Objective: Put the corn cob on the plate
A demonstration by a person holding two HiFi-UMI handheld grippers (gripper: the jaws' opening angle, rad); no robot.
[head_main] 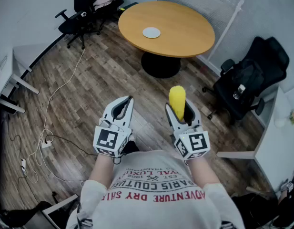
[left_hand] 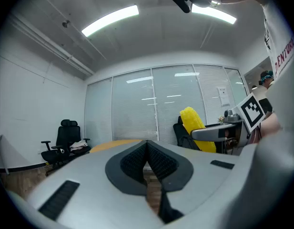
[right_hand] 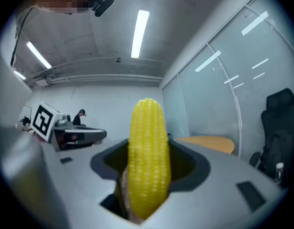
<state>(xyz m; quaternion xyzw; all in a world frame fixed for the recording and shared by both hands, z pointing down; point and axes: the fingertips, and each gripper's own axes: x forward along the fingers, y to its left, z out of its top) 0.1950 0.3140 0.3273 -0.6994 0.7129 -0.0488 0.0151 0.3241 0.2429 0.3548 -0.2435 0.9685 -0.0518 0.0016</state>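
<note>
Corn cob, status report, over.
Right tongs shut on corn cob. Left tongs shut, empty. Plate bare, on round table ahead. Floor cable lies left, off the route.

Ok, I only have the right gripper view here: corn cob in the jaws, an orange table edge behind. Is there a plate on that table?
Observer: Yes, the head view shows a white plate on the round table, nothing on it.
Operator: Close enough to set it down?
Observer: No, the person stands back from the table, with wooden floor in between.
Operator: And the other side?
Observer: The left gripper is shut and empty, held beside the right gripper.
</note>
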